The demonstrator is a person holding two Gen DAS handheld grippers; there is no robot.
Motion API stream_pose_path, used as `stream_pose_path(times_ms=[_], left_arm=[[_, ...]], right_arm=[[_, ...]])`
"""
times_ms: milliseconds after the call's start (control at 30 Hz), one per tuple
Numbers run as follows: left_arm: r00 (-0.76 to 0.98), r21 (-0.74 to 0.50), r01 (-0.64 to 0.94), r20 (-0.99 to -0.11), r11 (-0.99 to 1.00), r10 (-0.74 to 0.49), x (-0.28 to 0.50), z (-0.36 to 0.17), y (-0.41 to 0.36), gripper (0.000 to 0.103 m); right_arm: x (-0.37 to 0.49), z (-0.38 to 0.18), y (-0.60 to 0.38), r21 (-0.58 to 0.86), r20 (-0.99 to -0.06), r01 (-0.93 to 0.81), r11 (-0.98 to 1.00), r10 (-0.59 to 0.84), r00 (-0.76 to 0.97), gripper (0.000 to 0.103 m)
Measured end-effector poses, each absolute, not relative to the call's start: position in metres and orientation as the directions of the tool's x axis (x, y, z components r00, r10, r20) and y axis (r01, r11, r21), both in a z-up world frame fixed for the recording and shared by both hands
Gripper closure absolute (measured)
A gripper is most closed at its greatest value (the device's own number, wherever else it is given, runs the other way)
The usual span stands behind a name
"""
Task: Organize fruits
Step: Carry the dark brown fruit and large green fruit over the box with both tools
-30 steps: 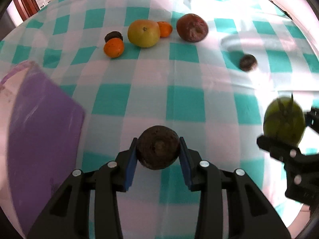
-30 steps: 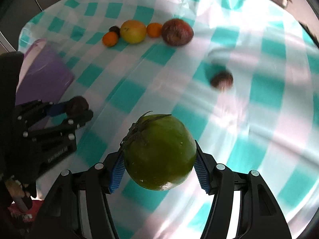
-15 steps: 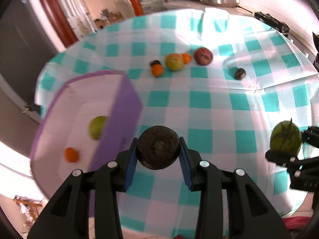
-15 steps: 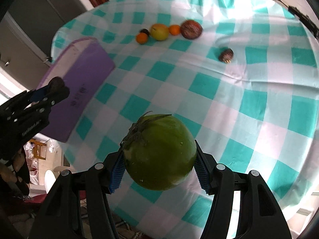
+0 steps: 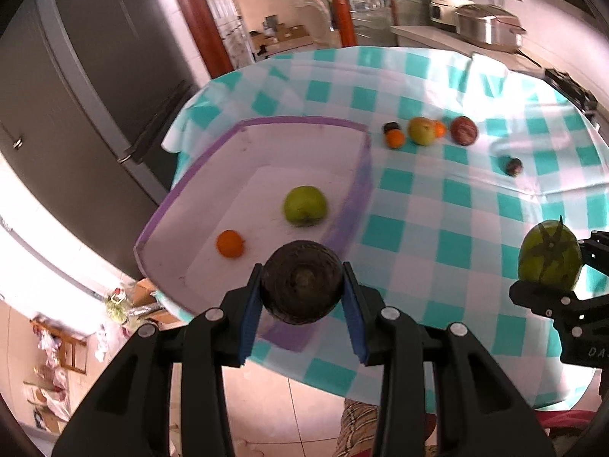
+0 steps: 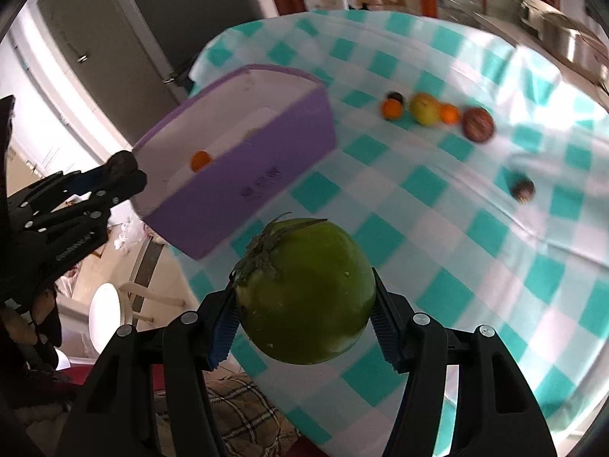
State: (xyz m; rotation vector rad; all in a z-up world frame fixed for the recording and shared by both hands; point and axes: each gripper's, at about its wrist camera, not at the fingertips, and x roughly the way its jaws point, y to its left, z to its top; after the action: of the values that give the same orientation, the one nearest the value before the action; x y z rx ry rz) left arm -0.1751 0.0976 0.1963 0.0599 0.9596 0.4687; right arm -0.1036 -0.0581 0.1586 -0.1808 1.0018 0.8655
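Note:
My left gripper (image 5: 302, 285) is shut on a dark brown round fruit (image 5: 302, 280), held high above the near corner of the purple bin (image 5: 357, 190). The bin holds a green apple (image 5: 304, 205) and a small orange (image 5: 229, 243). My right gripper (image 6: 304, 301) is shut on a green tomato (image 6: 308, 297) with a stem, held above the checkered table right of the bin (image 6: 243, 175). The tomato also shows in the left wrist view (image 5: 550, 261). The left gripper shows at the left of the right wrist view (image 6: 121, 165).
At the far side of the teal checkered cloth (image 5: 437, 205) lie a small orange (image 5: 395, 138), a dark fruit (image 5: 391, 127), a yellow-green apple (image 5: 421, 130), another orange (image 5: 439, 128) and a reddish-brown fruit (image 5: 463, 130). A small dark fruit (image 5: 513, 166) lies apart. A grey fridge (image 5: 95, 95) stands left.
Both grippers have risen and pulled back from the table with their fruits. The view has widened, and the inside of the purple bin now shows below the left gripper.

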Motion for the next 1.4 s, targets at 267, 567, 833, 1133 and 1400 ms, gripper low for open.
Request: stream_pose_path(times_ms=[267,567,833,1133,1400], left_arm=[[0.46,0.218,-0.404,-0.791,0.889,0.403,-0.171,0.19,0.147,0.063],[0.432,0.205,-0.398,-0.818,0.894,0.38,-0.129,0.175,0.246,0.063],[0.372,0.173,-0.333,-0.879,0.927,0.298,-0.083,0.139,0.314,0.063],[0.263,0.128,-0.242,-0.946,0.962,0.192,-0.047,0.086,0.341,0.063],[0.159,0.107,-0.159,-0.978,0.982,0.132,-0.014,0.055,0.354,0.063]], right_arm=[[-0.095,0.169,-0.013,0.228,-0.796,-0.74,0.632,0.559,0.233,0.043],[-0.065,0.178,0.09,0.23,-0.79,-0.77,0.595,0.576,0.209,0.043],[-0.06,0.168,0.18,0.222,-0.817,-0.835,0.504,0.563,0.123,0.043],[-0.07,0.112,0.235,0.171,-0.926,-0.883,0.436,0.379,0.008,0.043],[-0.064,0.082,0.255,0.14,-0.968,-0.896,0.421,0.25,-0.034,0.043]])
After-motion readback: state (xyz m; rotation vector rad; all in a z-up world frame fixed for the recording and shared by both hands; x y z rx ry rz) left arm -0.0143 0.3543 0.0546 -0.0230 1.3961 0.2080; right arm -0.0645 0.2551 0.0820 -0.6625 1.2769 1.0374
